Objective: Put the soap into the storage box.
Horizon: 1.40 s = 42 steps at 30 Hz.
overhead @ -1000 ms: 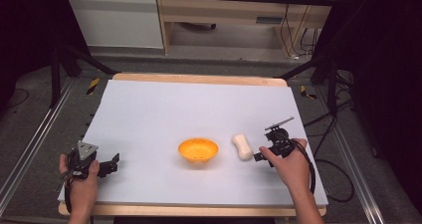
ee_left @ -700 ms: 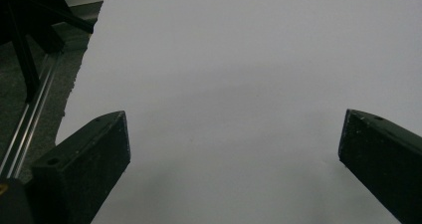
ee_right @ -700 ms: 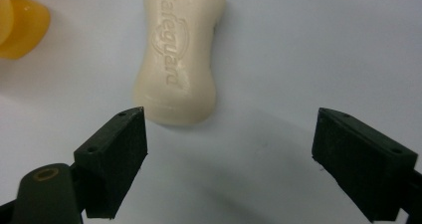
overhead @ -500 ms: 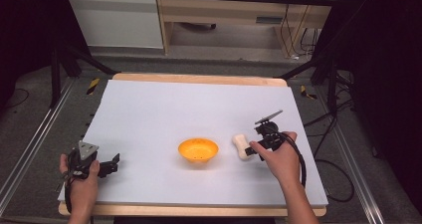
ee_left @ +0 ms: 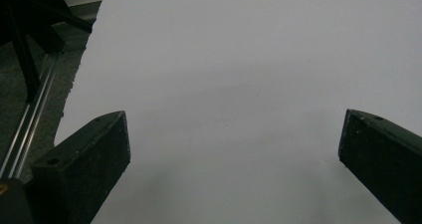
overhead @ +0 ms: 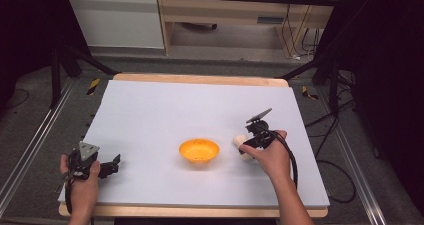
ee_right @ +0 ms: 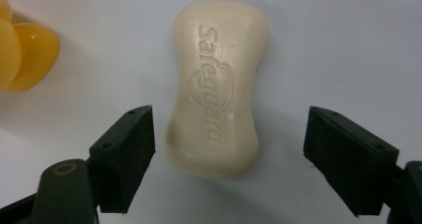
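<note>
A cream bar of soap [ee_right: 216, 87] with embossed lettering lies flat on the white table sheet [overhead: 200, 110], just right of the orange bowl [overhead: 199, 151]. My right gripper [ee_right: 229, 152] is open, and the near end of the soap lies between its jaws without visible contact. In the high view the right gripper [overhead: 246, 146] covers most of the soap [overhead: 239, 140]. The bowl's rim [ee_right: 20, 50] shows at the left edge of the right gripper view. My left gripper [overhead: 114, 163] rests open at the table's front left corner; its open jaws [ee_left: 234, 154] frame bare sheet.
The sheet's left edge and a metal rail [ee_left: 25, 124] on the floor run beside the left gripper. Black stand legs [overhead: 75, 60] and cables [overhead: 325, 130] flank the table; a wooden shelf unit [overhead: 225, 15] stands behind it.
My right gripper has moved left and down onto the soap, so its jaws now straddle it. The left gripper has not moved.
</note>
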Motion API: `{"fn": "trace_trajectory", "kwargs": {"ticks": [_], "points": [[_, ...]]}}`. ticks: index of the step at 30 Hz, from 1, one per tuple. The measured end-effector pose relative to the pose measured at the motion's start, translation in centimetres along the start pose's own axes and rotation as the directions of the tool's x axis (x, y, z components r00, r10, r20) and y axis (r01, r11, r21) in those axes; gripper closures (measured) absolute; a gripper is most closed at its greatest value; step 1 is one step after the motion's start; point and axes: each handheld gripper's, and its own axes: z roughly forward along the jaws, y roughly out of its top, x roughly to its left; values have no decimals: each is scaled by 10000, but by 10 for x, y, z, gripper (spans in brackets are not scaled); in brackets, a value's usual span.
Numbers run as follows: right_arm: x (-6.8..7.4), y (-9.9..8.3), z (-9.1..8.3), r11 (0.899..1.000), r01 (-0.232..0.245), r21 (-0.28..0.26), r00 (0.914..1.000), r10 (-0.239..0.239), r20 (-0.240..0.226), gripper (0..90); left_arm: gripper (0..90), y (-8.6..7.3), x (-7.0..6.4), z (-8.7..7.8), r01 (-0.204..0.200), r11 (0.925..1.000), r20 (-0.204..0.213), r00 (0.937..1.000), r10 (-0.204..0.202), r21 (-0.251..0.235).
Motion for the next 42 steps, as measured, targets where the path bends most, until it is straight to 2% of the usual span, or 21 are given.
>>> {"fn": "trace_trajectory", "kwargs": {"ticks": [4,10,20,23,34,42], "points": [[4,4,4,10000,61,13,9999,-61,81,251,0,0,0,0,44,10000,11,10000,-44,8],[7,9,12,9999,111,79,9999,-110,-54,305,0,0,0,1,47,10000,42,10000,-47,70],[8,15,23,9994,-154,317,9996,162,-241,396,0,1,0,1,-13,9999,100,9999,12,157],[7,16,25,9993,-202,305,9997,205,-94,456,0,1,0,1,-19,9999,108,9999,18,161],[9,18,28,9987,-227,456,9997,226,25,488,0,1,-1,2,-82,9997,82,9999,80,220],[16,23,32,9950,267,964,9982,-316,502,491,0,1,-1,3,-195,9992,70,9998,193,352]]}}
